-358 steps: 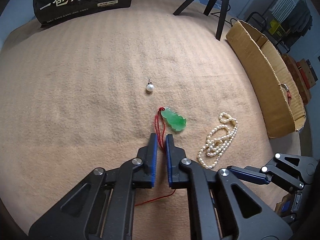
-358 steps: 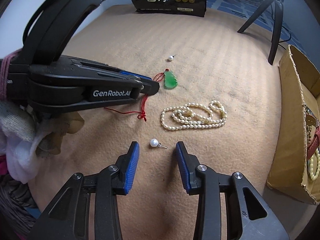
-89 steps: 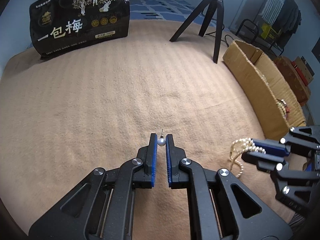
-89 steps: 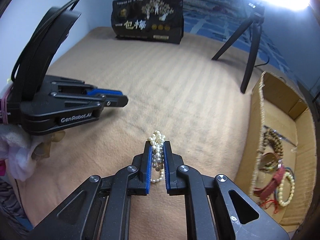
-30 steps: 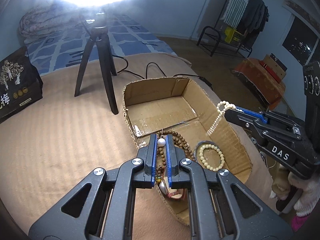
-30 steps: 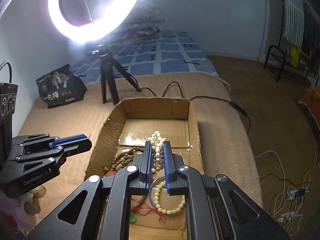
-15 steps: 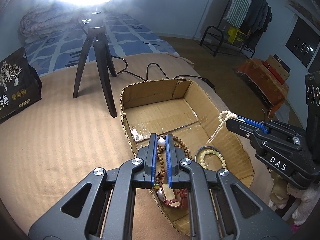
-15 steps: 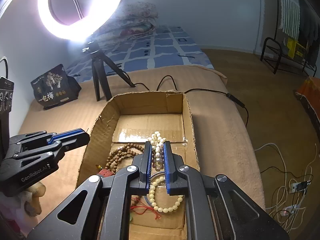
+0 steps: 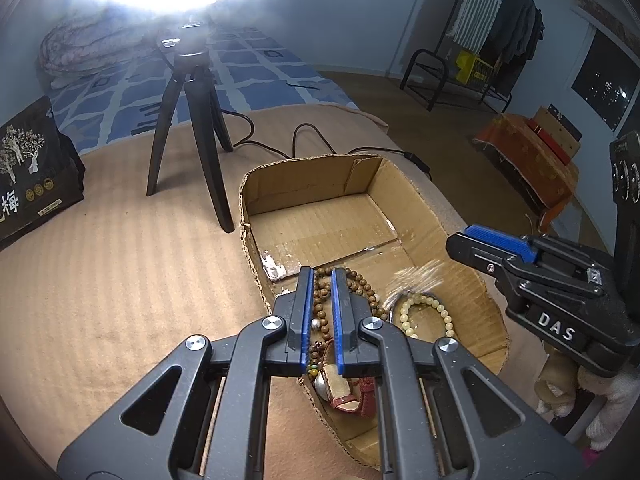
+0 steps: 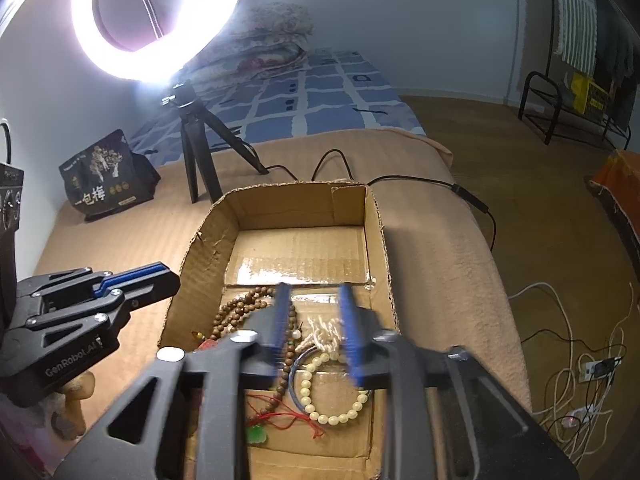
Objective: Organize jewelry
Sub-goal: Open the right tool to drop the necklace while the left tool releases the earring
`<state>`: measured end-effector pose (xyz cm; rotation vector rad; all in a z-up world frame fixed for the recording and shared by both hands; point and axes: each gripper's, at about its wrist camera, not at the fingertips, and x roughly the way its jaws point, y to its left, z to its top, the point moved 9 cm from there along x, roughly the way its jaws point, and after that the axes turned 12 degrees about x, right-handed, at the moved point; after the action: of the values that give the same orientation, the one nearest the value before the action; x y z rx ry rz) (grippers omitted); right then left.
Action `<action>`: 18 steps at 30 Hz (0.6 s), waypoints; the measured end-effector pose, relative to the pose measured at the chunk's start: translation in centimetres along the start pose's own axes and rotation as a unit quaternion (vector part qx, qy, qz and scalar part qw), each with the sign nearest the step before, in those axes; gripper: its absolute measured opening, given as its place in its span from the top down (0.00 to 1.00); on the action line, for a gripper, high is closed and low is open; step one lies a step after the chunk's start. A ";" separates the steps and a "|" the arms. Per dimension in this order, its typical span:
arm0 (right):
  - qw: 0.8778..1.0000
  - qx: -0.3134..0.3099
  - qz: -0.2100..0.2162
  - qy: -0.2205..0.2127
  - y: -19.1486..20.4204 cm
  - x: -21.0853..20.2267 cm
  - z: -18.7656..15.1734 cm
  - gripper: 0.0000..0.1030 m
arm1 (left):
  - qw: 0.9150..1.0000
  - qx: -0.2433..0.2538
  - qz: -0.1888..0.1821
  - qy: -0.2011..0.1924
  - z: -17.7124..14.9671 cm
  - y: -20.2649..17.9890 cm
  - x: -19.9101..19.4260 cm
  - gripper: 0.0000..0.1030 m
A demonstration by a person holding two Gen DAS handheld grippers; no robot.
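Note:
Both grippers hover over the open cardboard box [image 9: 304, 168] [image 10: 296, 204]. My right gripper [image 10: 314, 286] [image 9: 460, 248] is blurred and its jaws are opening. The pearl necklace [image 10: 326, 334] [image 9: 420, 276] is a blurred streak falling free below the jaws. My left gripper [image 9: 322, 270] [image 10: 170, 278] has a narrow gap with nothing at its tips. The pearl earring [image 9: 316, 323] [image 10: 296, 334] shows down in the box beside the wooden bead strand [image 9: 360, 280] [image 10: 236, 308]. A pale bead bracelet [image 9: 424, 312] [image 10: 332, 412] and a green pendant [image 10: 256, 434] also lie inside.
A watch with a reddish strap [image 9: 352, 396] sits at the box's near end. A black tripod [image 9: 192, 120] [image 10: 196, 160] under a ring light [image 10: 160, 20] stands behind the box on the tan blanket. A black snack bag [image 9: 28, 184] [image 10: 104, 176] is at far left.
The right jaws have parted and the pearl necklace has dropped out of them. The pearl earring has left the left fingertips and now shows in the box. Neither hand has moved.

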<state>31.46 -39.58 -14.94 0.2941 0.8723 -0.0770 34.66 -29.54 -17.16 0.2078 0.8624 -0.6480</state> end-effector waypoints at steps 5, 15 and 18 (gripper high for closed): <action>1.000 0.009 -0.007 -0.003 -0.3 -0.1 0.2 0.43 | 1.000 0.005 0.010 -0.002 -0.1 -0.2 -0.1 0.57; 0.999 0.020 -0.047 -0.010 -1.2 -0.2 0.5 0.28 | 1.000 0.005 0.020 -0.002 -0.5 0.1 -0.5 0.44; 0.998 0.018 -0.051 -0.012 -1.0 -0.6 0.5 0.28 | 1.000 0.005 0.024 -0.003 -0.7 0.2 -1.0 0.44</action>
<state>31.26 -40.75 -14.39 0.2815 0.8623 -0.1914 33.85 -28.65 -16.83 0.2351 0.8452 -0.6090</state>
